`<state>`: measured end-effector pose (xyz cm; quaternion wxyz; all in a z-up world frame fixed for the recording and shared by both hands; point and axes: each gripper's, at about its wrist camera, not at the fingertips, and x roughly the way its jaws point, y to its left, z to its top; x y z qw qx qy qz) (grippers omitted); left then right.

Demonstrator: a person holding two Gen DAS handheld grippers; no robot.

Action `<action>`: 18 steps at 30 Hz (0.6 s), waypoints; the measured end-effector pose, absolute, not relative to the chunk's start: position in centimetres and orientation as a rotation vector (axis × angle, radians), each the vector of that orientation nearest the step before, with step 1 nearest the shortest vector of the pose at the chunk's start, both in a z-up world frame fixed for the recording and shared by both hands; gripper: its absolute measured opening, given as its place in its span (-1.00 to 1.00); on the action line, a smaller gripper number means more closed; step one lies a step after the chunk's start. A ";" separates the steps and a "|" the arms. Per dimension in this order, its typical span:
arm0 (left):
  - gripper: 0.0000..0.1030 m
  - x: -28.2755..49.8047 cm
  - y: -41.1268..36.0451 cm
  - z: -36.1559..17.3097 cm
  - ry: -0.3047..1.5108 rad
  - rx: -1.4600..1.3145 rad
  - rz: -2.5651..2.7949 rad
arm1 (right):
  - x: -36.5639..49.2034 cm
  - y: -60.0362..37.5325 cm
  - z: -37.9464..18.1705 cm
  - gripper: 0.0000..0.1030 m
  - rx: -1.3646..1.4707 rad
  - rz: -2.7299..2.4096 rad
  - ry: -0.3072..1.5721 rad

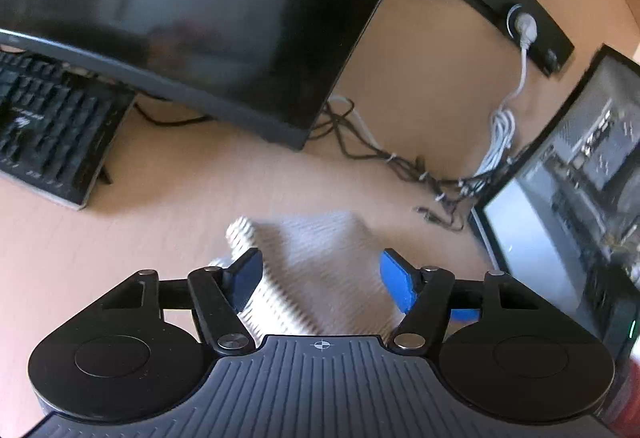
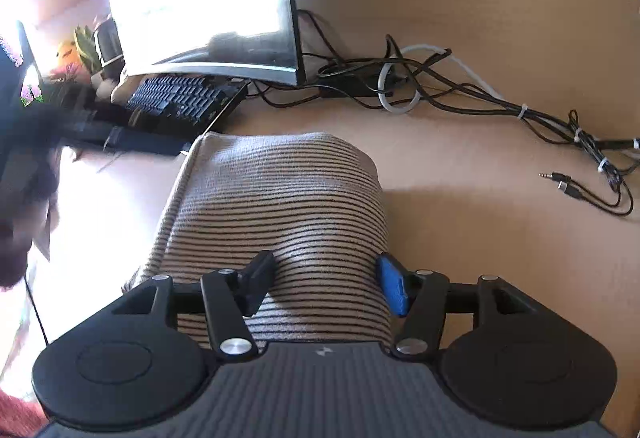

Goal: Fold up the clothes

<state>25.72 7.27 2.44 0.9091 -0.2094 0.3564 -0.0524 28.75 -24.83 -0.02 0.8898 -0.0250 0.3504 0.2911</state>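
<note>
The pale wooden table (image 2: pixel 460 222) fills both views and carries everything else. Next in size, a dark curved monitor (image 1: pixel 192 17) stands at 11 o'clock in the left wrist view, and the same monitor shows washed out by glare at 11 o'clock in the right wrist view. A second screen (image 1: pixel 568 197), lit, leans in at 3 o'clock of the left view. The striped garment (image 2: pixel 276 205), beige with thin dark lines, lies folded into a tidy block on the table at the centre of the right wrist view, running from the middle down to 6 o'clock under the right claw (image 2: pixel 324 288); in the left wrist view it appears blurred between the fingers of the left claw (image 1: pixel 320 278). The right claw is spread wide, its black and blue fingers either side of the cloth's near end without pinching it. The left claw is likewise apart, gripping nothing. A black keyboard (image 1: pixel 52 133) sits propped at 9 o'clock of the left view, below the monitor. A tangle of black and white cables (image 2: pixel 460 93) trails from 12 to 3 o'clock in the right view, ending in a small loose audio plug (image 2: pixel 550 176).
</note>
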 end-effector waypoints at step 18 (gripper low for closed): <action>0.46 26.2 8.5 0.9 0.778 -0.468 -0.070 | 20.3 -21.0 2.4 0.29 -0.481 0.888 0.536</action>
